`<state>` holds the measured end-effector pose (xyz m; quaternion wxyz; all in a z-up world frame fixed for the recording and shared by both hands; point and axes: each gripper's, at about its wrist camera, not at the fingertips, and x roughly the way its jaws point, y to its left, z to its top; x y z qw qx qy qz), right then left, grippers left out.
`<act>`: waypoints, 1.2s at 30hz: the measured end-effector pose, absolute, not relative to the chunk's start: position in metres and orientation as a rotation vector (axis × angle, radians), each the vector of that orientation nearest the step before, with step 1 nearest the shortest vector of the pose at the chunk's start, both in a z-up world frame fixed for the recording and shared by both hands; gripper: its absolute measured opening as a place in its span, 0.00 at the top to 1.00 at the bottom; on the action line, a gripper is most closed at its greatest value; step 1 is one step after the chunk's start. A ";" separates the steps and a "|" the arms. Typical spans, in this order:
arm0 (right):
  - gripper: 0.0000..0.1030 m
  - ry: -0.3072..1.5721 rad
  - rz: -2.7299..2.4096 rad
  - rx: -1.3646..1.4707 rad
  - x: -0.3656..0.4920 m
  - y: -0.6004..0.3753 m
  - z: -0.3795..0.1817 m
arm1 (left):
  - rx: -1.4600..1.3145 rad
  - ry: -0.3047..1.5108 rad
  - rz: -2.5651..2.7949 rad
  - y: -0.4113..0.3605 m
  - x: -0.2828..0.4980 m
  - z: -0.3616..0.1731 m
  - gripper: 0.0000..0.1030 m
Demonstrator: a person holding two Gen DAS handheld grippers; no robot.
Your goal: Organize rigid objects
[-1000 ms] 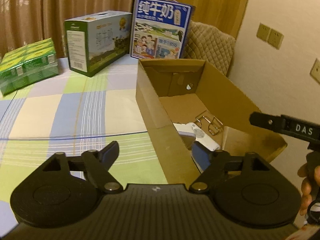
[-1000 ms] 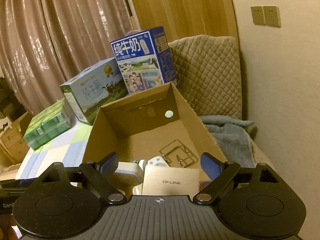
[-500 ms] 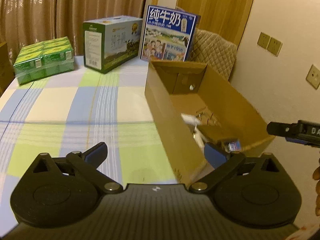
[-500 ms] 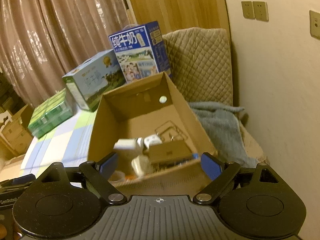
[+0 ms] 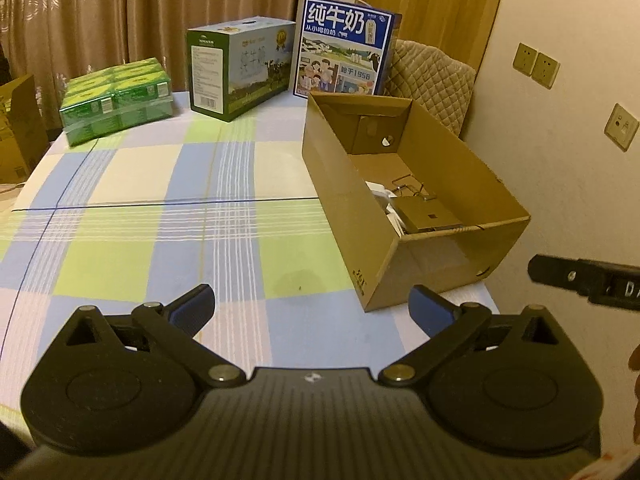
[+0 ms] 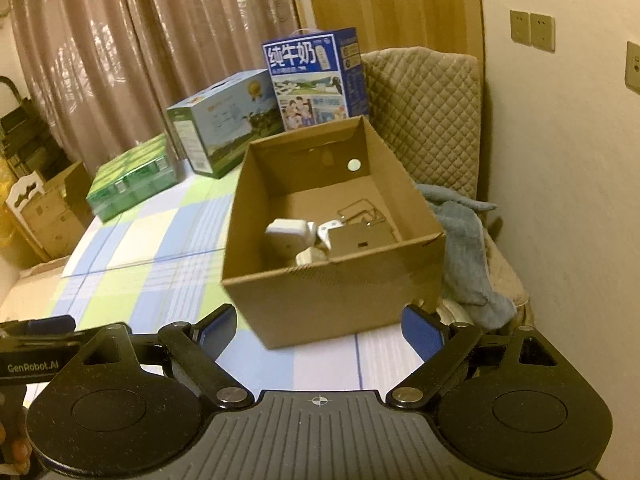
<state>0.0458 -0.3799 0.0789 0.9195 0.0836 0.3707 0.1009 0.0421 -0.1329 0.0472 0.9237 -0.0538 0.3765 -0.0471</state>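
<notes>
An open cardboard box (image 5: 348,208) stands on the right side of the checked table; it also shows in the right wrist view (image 6: 336,292). Inside lie a small brown carton (image 5: 430,214) (image 6: 360,240), white adapters (image 6: 290,232) and a wire rack (image 6: 360,208). My left gripper (image 5: 312,312) is open and empty, held above the table in front of the box. My right gripper (image 6: 320,332) is open and empty, just in front of the box's near wall.
A green milk case (image 5: 240,68), a blue milk case (image 5: 344,48) and a green pack of cartons (image 5: 116,100) stand at the table's far edge. A quilted chair (image 6: 424,108) with a grey cloth (image 6: 468,248) is right of the box, by the wall.
Both grippers have pulled back and away from the box. The small brown carton, seen close under the right gripper a second ago, now lies in the box.
</notes>
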 end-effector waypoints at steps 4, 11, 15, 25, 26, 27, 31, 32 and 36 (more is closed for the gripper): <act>0.16 0.761 0.217 0.182 0.029 -0.375 0.079 | -0.127 0.767 -0.098 -0.129 0.030 0.052 0.01; 0.16 0.755 0.217 0.189 0.011 -0.371 0.084 | -0.144 0.777 -0.084 -0.121 0.014 0.055 0.01; 0.16 0.757 0.242 0.169 0.005 -0.363 0.087 | -0.134 0.776 -0.089 -0.122 0.004 0.055 0.01; 0.16 0.745 0.254 0.085 -0.003 -0.347 0.087 | -0.114 0.766 -0.091 -0.124 -0.007 0.054 0.01; 0.16 0.746 0.254 0.083 -0.002 -0.347 0.086 | -0.115 0.765 -0.088 -0.124 -0.007 0.054 0.01; 0.16 0.747 0.253 0.082 -0.002 -0.347 0.085 | -0.115 0.765 -0.087 -0.124 -0.007 0.054 0.01; 0.16 0.745 0.251 0.084 -0.002 -0.347 0.084 | -0.112 0.763 -0.083 -0.126 -0.008 0.055 0.01; 0.16 0.745 0.250 0.085 -0.002 -0.347 0.084 | -0.113 0.764 -0.083 -0.125 -0.008 0.055 0.01; 0.16 0.747 0.249 0.085 -0.001 -0.348 0.084 | -0.115 0.764 -0.078 -0.124 -0.007 0.055 0.01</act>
